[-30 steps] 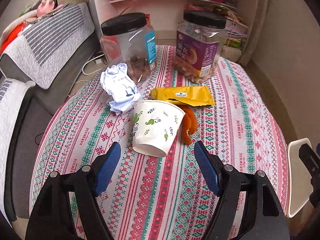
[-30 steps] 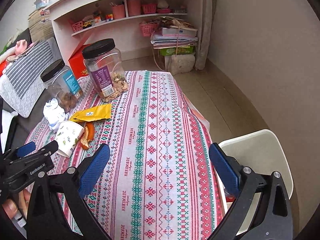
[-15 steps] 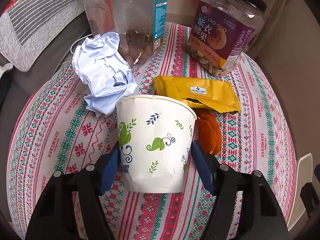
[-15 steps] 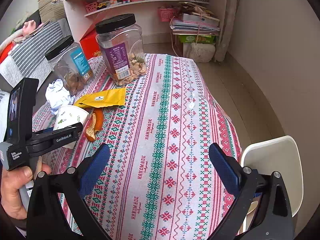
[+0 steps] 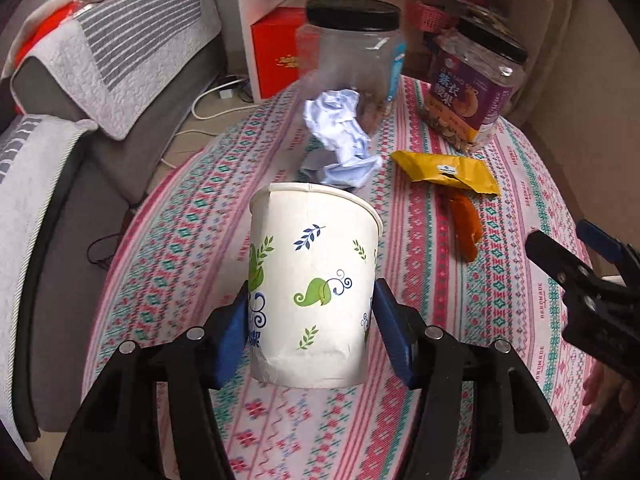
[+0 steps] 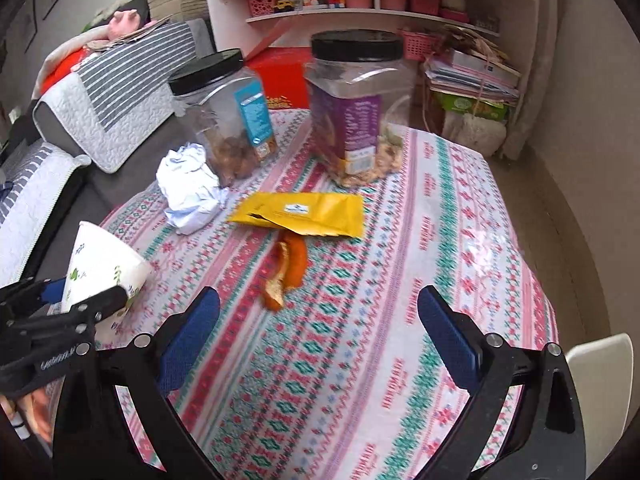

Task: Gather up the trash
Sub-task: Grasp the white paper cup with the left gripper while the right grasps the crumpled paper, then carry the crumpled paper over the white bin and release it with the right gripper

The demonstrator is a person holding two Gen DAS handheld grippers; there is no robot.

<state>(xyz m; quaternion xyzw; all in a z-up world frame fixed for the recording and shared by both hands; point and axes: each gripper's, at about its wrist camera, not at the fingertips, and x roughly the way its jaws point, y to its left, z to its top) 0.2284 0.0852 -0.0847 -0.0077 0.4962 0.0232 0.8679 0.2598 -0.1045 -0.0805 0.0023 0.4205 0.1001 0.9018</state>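
Note:
My left gripper [image 5: 310, 322] is shut on a white paper cup [image 5: 312, 284] with leaf prints and holds it upright above the table; the cup also shows in the right wrist view [image 6: 102, 268]. A crumpled white paper ball [image 5: 340, 140] [image 6: 190, 188], a yellow wrapper [image 5: 446, 170] [image 6: 302, 214] and an orange peel [image 5: 464, 226] [image 6: 288, 276] lie on the patterned tablecloth [image 6: 360, 320]. My right gripper [image 6: 320, 336] is open and empty, just short of the peel.
Two clear jars with black lids, a blue-labelled one [image 6: 228, 120] and a purple-labelled one [image 6: 358, 108], stand at the table's far side. A grey sofa [image 5: 60, 120] is on the left, shelves [image 6: 360, 0] behind, a white chair [image 6: 600, 364] at the right.
My left gripper closed on the paper cup and lifted it off the table. My right gripper moved forward and left toward the orange peel, still open.

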